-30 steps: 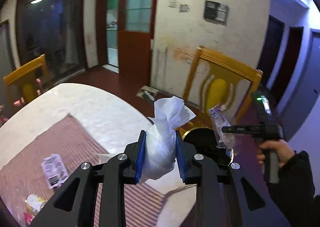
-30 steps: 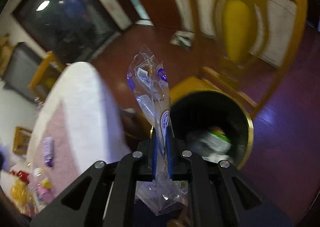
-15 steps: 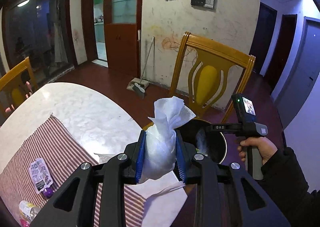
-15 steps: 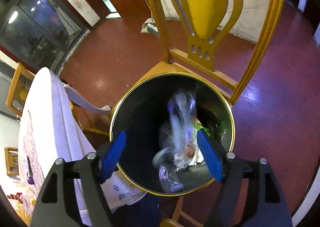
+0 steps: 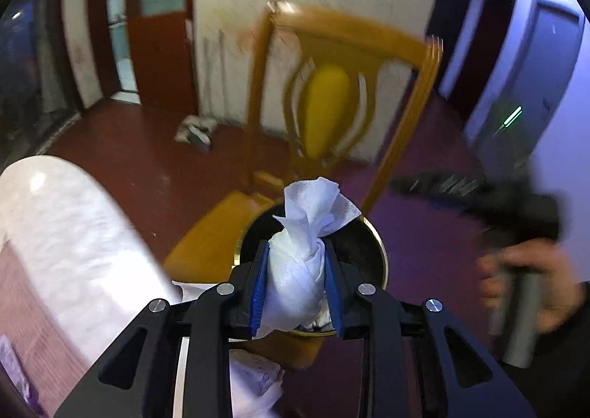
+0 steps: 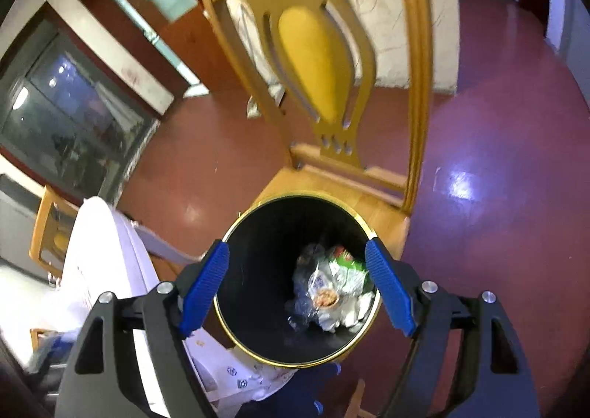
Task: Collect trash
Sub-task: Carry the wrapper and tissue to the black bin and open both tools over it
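Observation:
My left gripper (image 5: pixel 295 289) is shut on a crumpled white tissue (image 5: pixel 300 255) and holds it above the near rim of a black trash bin with a gold rim (image 5: pixel 381 252). In the right wrist view the same bin (image 6: pixel 265 263) stands on a yellow chair seat, directly below my right gripper (image 6: pixel 297 281), which is open and empty. A clear plastic wrapper (image 6: pixel 315 289) lies inside the bin with other trash. The right gripper also shows, blurred, at the right of the left wrist view (image 5: pixel 516 218).
A yellow wooden chair (image 6: pixel 324 49) holds the bin, its backrest rising behind it. The white round table (image 5: pixel 62 218) with a striped mat lies to the left, its cloth edge (image 6: pixel 121 255) close to the bin. Dark red floor (image 6: pixel 497 159) surrounds the chair.
My right gripper opened and dropped the clear wrapper into the bin. My left gripper carried the tissue from over the table to over the bin.

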The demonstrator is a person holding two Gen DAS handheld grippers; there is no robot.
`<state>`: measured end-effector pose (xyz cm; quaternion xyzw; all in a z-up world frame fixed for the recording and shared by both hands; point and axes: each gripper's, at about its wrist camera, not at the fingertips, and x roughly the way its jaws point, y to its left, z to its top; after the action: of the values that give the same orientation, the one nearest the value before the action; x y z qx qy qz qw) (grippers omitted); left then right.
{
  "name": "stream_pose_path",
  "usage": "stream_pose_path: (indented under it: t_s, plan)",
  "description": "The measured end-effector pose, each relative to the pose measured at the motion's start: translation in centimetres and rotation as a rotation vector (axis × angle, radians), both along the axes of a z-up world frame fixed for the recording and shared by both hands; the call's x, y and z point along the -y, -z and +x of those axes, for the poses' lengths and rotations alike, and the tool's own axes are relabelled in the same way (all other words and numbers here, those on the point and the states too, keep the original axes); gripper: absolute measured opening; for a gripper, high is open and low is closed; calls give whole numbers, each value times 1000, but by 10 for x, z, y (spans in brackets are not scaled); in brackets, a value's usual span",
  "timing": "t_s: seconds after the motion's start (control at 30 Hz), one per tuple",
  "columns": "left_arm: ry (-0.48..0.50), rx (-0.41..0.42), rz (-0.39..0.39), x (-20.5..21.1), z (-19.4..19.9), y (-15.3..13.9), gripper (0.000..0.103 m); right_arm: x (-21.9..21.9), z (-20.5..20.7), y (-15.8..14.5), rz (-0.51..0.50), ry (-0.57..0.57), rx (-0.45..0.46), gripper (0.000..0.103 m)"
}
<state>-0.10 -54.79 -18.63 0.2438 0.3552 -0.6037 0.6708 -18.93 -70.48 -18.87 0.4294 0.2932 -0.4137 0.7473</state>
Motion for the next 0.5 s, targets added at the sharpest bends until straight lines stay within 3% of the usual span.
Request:
stream_pose_path:
  t_s: [0.13, 0.2, 0.23, 0.27, 0.33, 0.5]
  plan:
    - [41, -63, 90, 42, -17, 45, 27, 0, -15, -12, -29, 21, 15, 77]
    - [27, -89, 96, 54, -21, 55, 31, 0, -21, -13, -28, 27, 16, 77]
    - [26, -82, 90, 57, -23, 56, 36, 0, -24, -12, -25, 28, 19, 77]
    - [29, -56, 85, 62, -27, 59, 61, -1, -24, -12, -23, 30, 18, 77]
    - [36, -32, 95, 69, -31, 64, 98, -2, -27, -12, -19, 34, 17, 77]
    - [33, -33, 92, 67, -33, 66, 97, -4, -26, -17, -26, 31, 28, 77]
